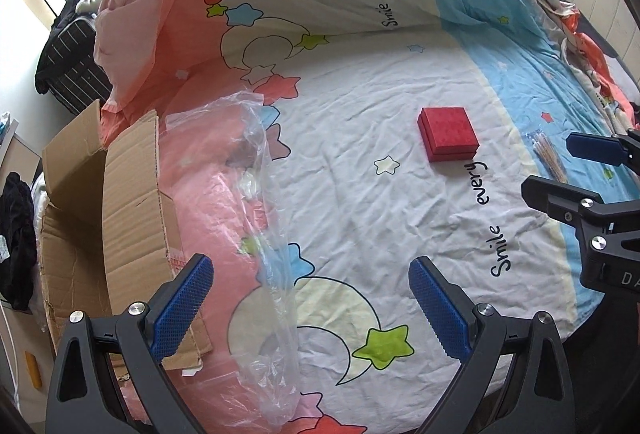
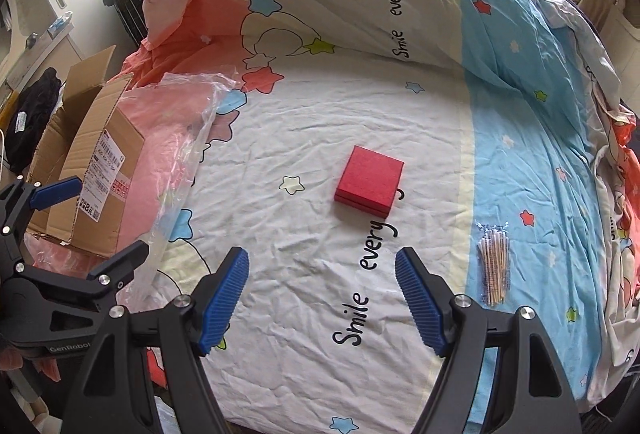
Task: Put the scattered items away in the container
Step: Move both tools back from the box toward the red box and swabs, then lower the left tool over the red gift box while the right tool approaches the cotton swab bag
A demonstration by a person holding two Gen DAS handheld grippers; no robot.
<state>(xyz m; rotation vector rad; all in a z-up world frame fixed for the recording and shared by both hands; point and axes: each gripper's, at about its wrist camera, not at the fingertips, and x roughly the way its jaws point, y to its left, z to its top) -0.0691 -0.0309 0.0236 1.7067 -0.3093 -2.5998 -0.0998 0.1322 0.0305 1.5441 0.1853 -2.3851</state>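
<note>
On the bed's star-print sheet (image 1: pixel 360 194), the left wrist view shows a red square box (image 1: pixel 448 134) lying closed toward the right, a packet of cotton swabs (image 1: pixel 550 154) farther right. At the left edge the cardboard box (image 1: pixel 120 194) stands with flaps up; its inside is hidden. A clear plastic bag (image 1: pixel 264 234) lies beside it. The left tool (image 1: pixel 310 310) is spread, pinching nothing.

From the right wrist view, the right tool (image 2: pixel 322 302) is likewise spread and bare.
</note>
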